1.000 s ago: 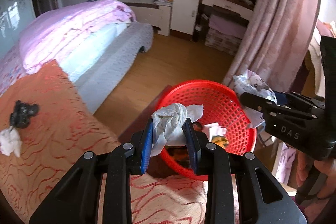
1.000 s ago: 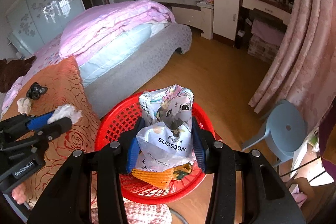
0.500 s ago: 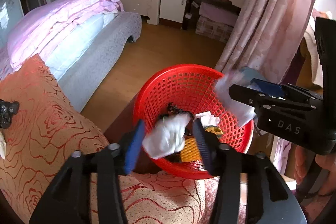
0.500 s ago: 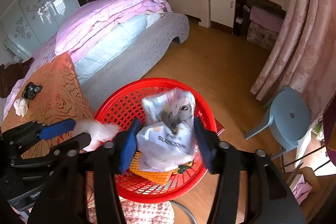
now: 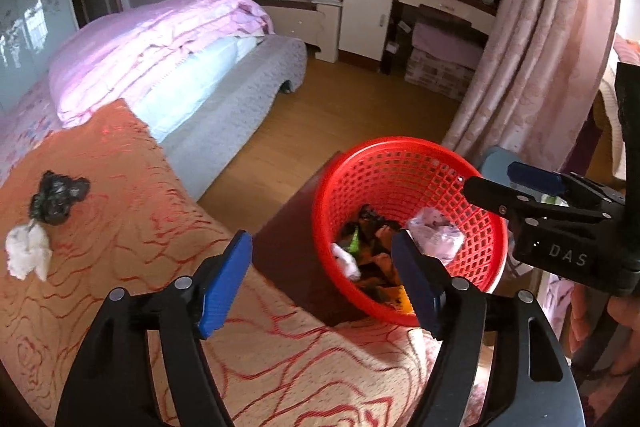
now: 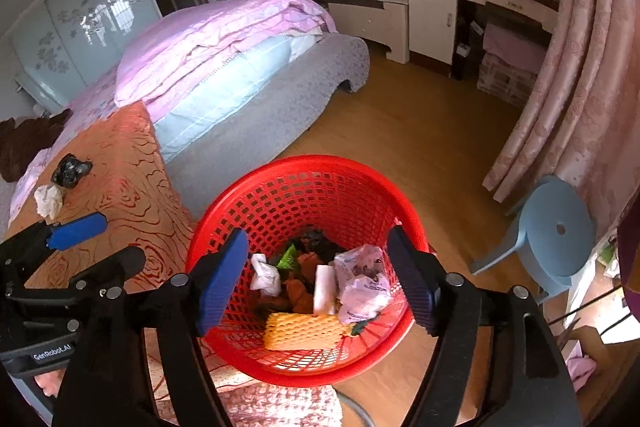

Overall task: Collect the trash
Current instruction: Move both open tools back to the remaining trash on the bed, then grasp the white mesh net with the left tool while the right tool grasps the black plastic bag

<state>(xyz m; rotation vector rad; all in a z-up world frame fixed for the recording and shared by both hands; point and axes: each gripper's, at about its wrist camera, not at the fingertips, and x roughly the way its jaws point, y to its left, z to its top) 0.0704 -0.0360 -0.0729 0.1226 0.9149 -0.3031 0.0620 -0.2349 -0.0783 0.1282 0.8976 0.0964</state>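
Trash fills the bottom of the red mesh basket (image 6: 304, 267): a crumpled white tissue (image 6: 265, 274), a printed plastic bag (image 6: 362, 285), a yellow foam net sleeve (image 6: 304, 330) and darker scraps. Both pairs of tongs have just been opening above it. The left tongs (image 5: 322, 281) stand wide apart with nothing between the pads, and the right tongs (image 6: 316, 281) are likewise spread and empty, so tissue and bag lie loose in the basket below them.

Two pieces are still out on the orange patterned bedspread (image 5: 120, 211), well away from the basket, toward the spread's far left edge: a crumpled black bag (image 5: 58, 195) and, just beside it, a white tissue wad (image 5: 26, 257).

What worries me is the basket itself. It sits on a dark stand (image 5: 296, 247) right against the bedspread's edge, and it looks light. A tong arm swinging back toward the bed could clip the rim and tip it. The two leftovers lie so close together that a grab at one may nudge the other, and a soft wad can slip from the pads on the way over.
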